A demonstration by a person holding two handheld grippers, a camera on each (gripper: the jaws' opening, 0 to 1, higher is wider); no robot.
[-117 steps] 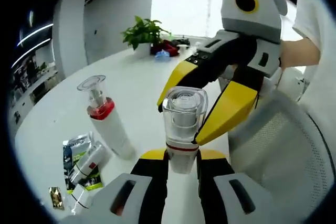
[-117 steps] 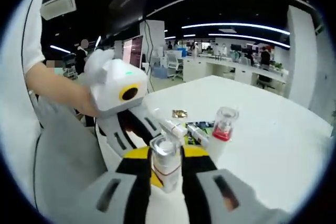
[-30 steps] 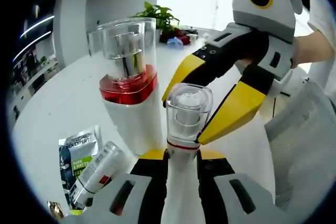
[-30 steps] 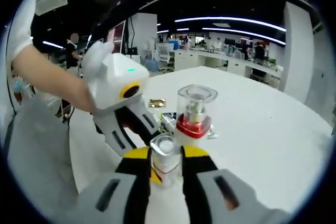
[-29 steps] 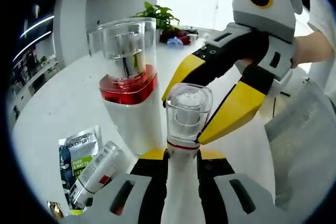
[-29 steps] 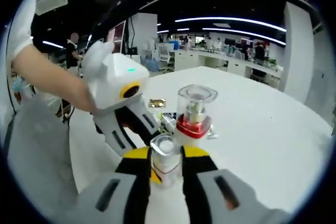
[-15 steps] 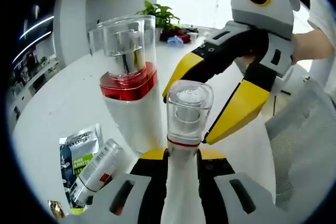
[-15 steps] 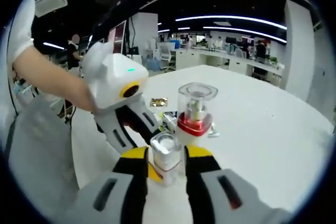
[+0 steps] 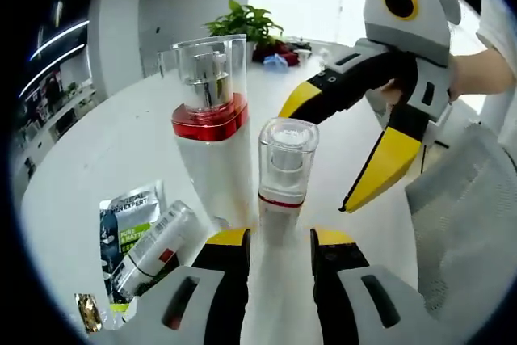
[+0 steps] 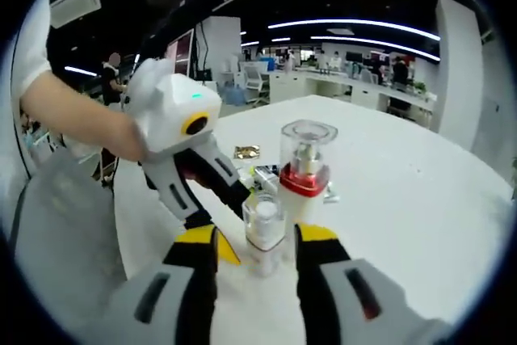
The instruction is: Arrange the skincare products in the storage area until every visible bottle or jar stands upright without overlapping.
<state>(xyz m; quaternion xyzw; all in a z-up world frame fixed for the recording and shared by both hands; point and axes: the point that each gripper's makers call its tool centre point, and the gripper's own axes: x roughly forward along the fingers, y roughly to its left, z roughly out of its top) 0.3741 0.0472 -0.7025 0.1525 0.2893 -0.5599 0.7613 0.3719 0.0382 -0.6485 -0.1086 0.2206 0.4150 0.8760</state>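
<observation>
A small white bottle with a clear cap and a red ring stands upright on the white table, close beside a taller pump bottle with a red collar. My left gripper is open, its jaws on either side of the small bottle's base. My right gripper comes in from the right, spread wide around the small bottle's cap. In the right gripper view the small bottle stands between the open right gripper, with the pump bottle just behind and the left gripper reaching in.
A white tube lies on its side over a green and grey sachet at the left. A gold sachet lies nearer the edge. A potted plant stands far back. A grey mesh chair sits by the table edge.
Both grippers have opened and let go of the small bottle, which now stands beside the pump bottle. The right gripper's fingers have spread wide and drawn back a little.
</observation>
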